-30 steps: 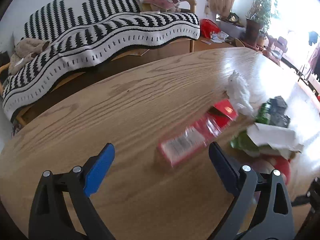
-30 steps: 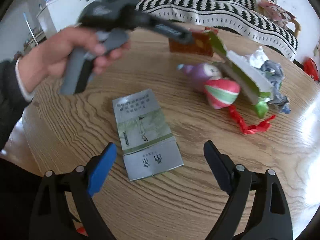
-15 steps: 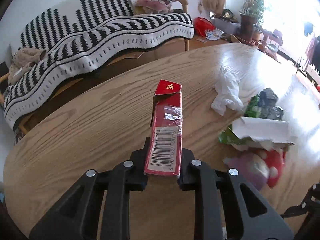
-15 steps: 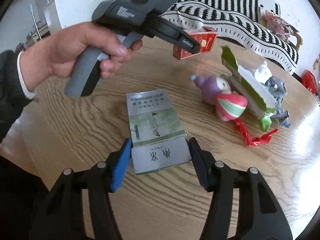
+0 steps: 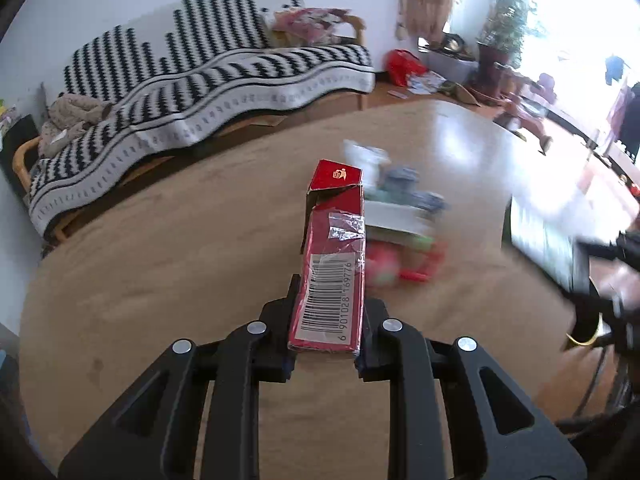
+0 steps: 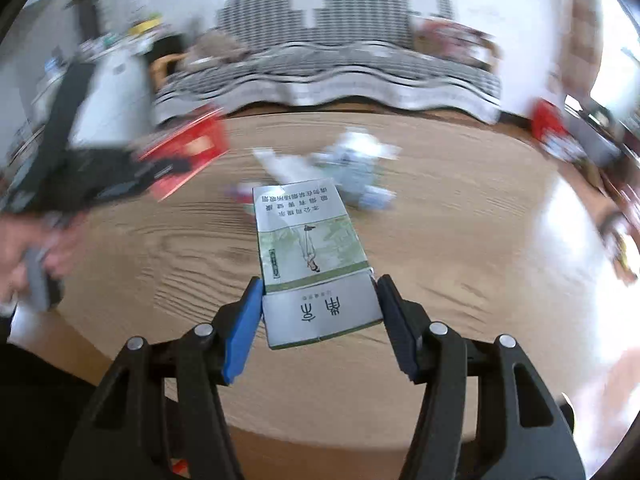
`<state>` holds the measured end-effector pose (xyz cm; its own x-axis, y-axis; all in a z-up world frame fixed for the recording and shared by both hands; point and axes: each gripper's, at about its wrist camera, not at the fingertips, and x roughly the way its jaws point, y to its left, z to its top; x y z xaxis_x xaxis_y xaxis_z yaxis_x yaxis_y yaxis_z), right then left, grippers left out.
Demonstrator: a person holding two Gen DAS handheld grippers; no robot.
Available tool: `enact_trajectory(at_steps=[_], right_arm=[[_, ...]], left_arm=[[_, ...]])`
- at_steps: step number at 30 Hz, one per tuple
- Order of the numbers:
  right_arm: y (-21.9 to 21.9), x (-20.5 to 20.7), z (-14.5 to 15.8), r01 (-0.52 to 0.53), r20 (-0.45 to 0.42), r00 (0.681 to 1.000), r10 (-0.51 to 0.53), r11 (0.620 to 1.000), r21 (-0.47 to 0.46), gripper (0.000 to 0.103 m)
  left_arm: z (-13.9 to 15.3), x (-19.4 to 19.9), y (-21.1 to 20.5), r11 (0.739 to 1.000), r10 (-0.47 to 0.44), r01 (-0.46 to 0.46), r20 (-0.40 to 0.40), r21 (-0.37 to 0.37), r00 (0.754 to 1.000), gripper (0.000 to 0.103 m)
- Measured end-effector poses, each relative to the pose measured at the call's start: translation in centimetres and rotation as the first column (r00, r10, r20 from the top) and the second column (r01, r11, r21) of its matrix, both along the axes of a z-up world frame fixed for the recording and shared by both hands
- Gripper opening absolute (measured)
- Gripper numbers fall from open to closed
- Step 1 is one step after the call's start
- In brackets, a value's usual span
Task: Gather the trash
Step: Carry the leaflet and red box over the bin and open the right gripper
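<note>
Round wooden surface (image 5: pixel 160 280), striped sofa behind: both grippers have just closed and lifted. Left gripper (image 5: pixel 326 344) clamps the red box (image 5: pixel 332 276), right gripper (image 6: pixel 320 308) the green-grey packet (image 6: pixel 312 256), both clear of the remaining litter.

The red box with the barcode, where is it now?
In the left wrist view the red box sits at centre, clamped between the left gripper pads and lifted above the wooden table, left of the blurred trash pile.
</note>
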<state>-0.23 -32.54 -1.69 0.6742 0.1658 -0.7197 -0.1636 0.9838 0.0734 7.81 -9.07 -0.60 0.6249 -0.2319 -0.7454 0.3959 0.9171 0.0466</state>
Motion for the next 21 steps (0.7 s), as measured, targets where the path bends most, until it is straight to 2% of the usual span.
enact_trajectory(at_steps=[3,5,8,13,16,21], right_arm=[[-7.0,-2.3,-0.4,0.153,-0.014,0.988,-0.153,0.988,-0.010,0.057],[-10.9,-3.8,-0.7,0.229,-0.023,0.973,-0.229,0.973,-0.008,0.057],[-17.0,-7.1,-1.5,0.353,-0.042,0.935,-0.353,0.936,-0.005,0.057],[-25.9,-12.4,-3.7,0.534,-0.101,0.842,-0.531,0.846,0.003,0.057],[-29.1,-15.3,-5.3,0.593,-0.142,0.799,-0.585,0.805,0.020,0.057],[-32.3,-16.8,-7.2,0.633,-0.193,0.762,-0.619,0.774,0.018,0.057]], left_arm=[[-0.3,-2.8,-5.4,0.997,-0.082,0.082,-0.019,-0.004,0.996,0.021],[-0.3,-4.2,-8.7,0.992,-0.121,0.120,-0.031,-0.037,0.992,0.021],[-0.4,-6.0,-13.4,0.979,-0.188,0.184,-0.036,-0.082,0.982,0.021],[-1.4,-8.8,-21.4,0.942,-0.310,0.298,-0.060,-0.154,0.949,0.021],[-2.4,-10.6,-26.1,0.915,-0.386,0.373,-0.063,-0.155,0.920,0.021],[-4.2,-12.1,-30.8,0.883,-0.458,0.441,-0.089,-0.159,0.884,0.021]])
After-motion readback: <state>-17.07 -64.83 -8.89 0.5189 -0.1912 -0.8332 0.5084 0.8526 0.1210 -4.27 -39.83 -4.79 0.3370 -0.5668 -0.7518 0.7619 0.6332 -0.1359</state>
